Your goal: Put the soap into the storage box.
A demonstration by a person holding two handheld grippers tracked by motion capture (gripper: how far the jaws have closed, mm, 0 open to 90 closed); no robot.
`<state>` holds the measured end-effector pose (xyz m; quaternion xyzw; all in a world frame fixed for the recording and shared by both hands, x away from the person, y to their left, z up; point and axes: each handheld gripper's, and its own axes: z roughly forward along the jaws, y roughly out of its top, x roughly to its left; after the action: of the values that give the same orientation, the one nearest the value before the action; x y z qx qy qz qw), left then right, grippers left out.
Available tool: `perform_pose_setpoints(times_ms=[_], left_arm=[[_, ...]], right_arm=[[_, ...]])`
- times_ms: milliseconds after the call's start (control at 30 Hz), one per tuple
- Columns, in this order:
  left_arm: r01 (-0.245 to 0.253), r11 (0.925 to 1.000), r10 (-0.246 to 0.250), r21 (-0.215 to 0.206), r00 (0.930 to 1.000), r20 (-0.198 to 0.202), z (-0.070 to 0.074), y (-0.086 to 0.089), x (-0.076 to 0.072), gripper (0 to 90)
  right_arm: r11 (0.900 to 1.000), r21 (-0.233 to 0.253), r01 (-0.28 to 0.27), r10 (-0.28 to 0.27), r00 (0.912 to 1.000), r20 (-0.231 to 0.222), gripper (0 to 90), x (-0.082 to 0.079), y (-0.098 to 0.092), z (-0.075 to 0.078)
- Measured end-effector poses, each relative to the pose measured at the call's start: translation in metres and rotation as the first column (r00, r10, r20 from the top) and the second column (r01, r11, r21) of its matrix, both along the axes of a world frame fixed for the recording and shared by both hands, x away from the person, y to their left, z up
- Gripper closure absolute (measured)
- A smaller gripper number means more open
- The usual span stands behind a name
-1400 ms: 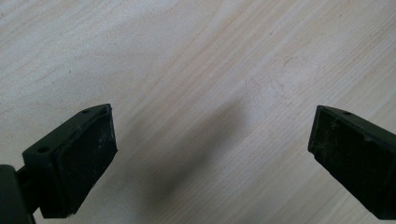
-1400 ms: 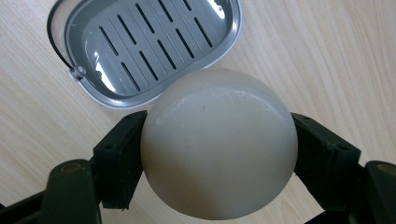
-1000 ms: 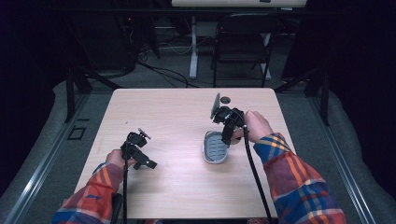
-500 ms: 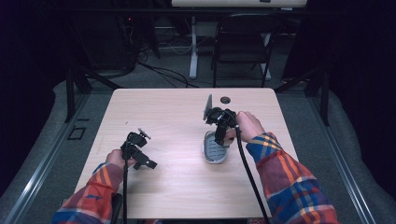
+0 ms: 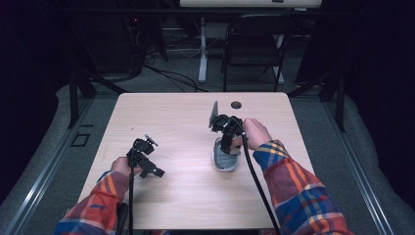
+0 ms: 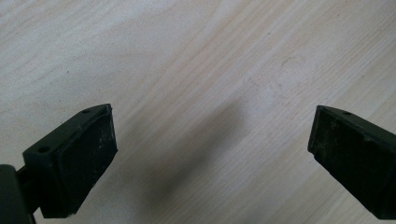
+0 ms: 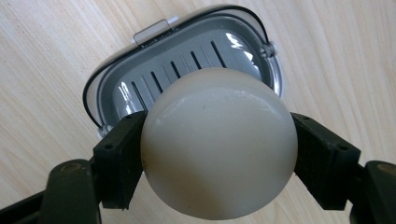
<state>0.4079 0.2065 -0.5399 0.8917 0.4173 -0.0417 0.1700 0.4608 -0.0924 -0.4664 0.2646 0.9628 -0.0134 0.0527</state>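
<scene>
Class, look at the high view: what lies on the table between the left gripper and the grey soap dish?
Nothing: between the left gripper and the grey soap dish the high view shows bare wooden table.

**A:** ok so what's around in the shot? The surface (image 5: pixel 186 196) is light wood with plain grain, and there's a small dark round hole (image 5: pixel 236 105) near its far edge.

**B:** yep. Behind it a black folding chair (image 5: pixel 254 46) sits on the floor, just beside a white post (image 5: pixel 202 49) that goes up to a pale desktop (image 5: pixel 249 2) at the top edge.

**A:** cables (image 5: pixel 171 76) are snaking over the grey carpet (image 5: pixel 161 83) back there too.

**B:** and black frame legs (image 5: pixel 80 85) stand on the left, another leg (image 5: pixel 337 93) on the right. The rest is too dark to tell.
</scene>
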Motion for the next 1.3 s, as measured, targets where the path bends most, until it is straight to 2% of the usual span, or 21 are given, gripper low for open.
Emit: perform_pose_setpoints(times_ms=[300,867,933,1300], left_arm=[[0.004,1.0000,-0.004,0.000,1.0000,0.001,0.000,0.000,0.000,1.1],[-0.001,1.0000,0.001,-0.003,1.0000,-0.003,0.000,0.001,0.000,1.1],[0.000,1.0000,0.000,-0.003,1.0000,-0.005,0.000,0.001,0.000,1.2],[0.003,1.0000,-0.003,0.002,1.0000,-0.006,-0.001,0.000,0.000,1.2]], right_arm=[[1.000,0.006,0.000,0.000,0.9999,-0.011,24.7,0.002,0.005,-0.007],[1.000,-0.006,-0.021,0.020,0.9988,-0.045,24.6,0.001,0.010,-0.034],[1.000,-0.015,-0.027,0.026,0.9988,-0.042,24.6,0.001,0.010,-0.034],[1.000,0.009,-0.029,0.030,0.9991,-0.030,24.4,-0.001,0.005,-0.039]])
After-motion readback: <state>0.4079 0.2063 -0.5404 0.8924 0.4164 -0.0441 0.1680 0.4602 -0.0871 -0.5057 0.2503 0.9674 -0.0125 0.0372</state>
